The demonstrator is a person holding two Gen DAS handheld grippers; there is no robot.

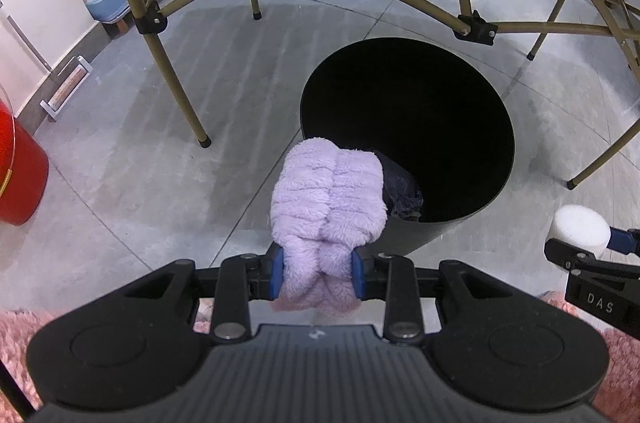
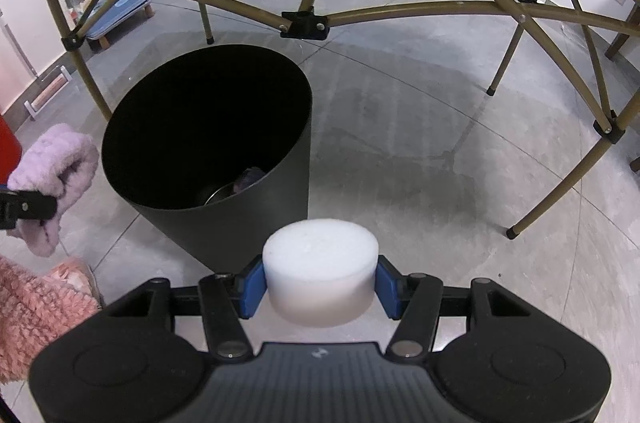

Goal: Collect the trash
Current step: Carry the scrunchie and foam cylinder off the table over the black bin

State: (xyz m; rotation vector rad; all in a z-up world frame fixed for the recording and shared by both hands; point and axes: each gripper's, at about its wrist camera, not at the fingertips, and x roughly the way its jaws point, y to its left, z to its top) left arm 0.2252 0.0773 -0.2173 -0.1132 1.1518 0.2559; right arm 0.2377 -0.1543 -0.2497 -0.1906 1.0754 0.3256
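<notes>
Here, my left claw (image 1: pixel 318 277) clamped on a lilac fluffy cloth (image 1: pixel 328 199) just over the near rim of the black bin (image 1: pixel 404 235), my right claw (image 2: pixel 320 287) gripping a white foam puck (image 2: pixel 320 263) beside that bin on the grey floor (image 2: pixel 420 143), folding bench legs (image 2: pixel 548 203) behind

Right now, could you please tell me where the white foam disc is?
The white foam disc sits clamped between the right gripper's blue fingers, above the floor beside the near wall of the black bin.

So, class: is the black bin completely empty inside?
No: in the right wrist view, the black bin already holds a shiny round metal item and a dark cloth.
</notes>
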